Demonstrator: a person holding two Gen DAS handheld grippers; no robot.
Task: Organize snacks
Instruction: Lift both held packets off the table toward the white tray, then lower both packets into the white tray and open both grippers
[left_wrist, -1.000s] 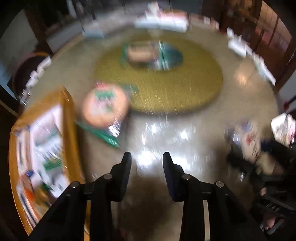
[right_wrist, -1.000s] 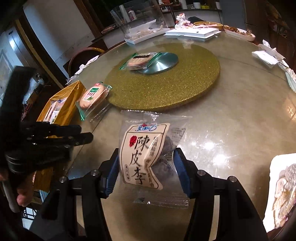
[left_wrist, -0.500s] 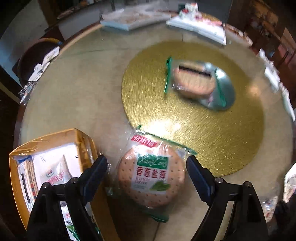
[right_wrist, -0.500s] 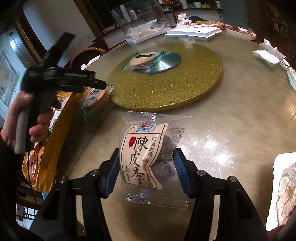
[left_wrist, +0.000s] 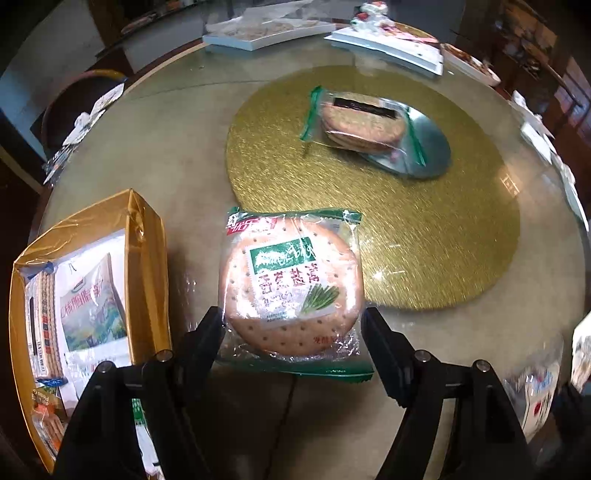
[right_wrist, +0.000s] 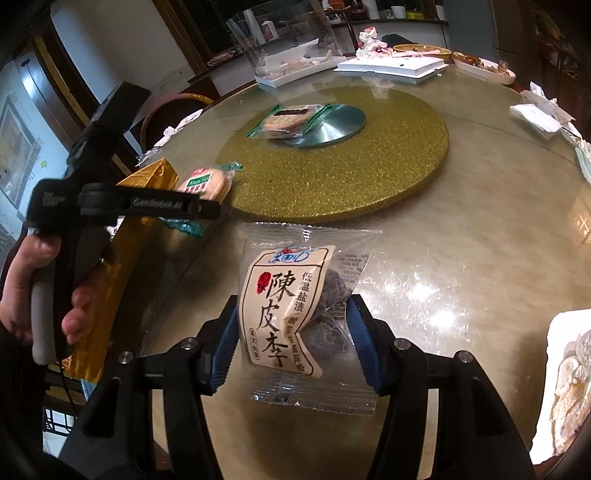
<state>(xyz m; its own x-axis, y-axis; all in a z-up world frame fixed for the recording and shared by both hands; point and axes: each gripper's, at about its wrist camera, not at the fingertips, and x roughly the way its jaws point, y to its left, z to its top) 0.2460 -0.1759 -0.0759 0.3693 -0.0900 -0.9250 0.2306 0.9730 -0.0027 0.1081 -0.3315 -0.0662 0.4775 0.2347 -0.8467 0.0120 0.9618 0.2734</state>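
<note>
Black left tongs: arms apart on either side of the round cracker pack, having just been closing in; the pads do not yet press the wrapper, so this reads as lining up a grab.
Blue-padded right tongs: clamped on the plum snack packet, held upright above the table, probably waiting its turn.
Cracker pack: lies flat on the glass, its far edge just reaching the gold turntable, just beside the gold box.
Gold box: open-topped at the table's left edge, already holding snack packets, so likely the place things are being gathered.
Second cracker pack: farther off, resting on the turntable's metal hub, not yet collected.
Far rim: white trays and dishes, apart from the sorting.
</note>
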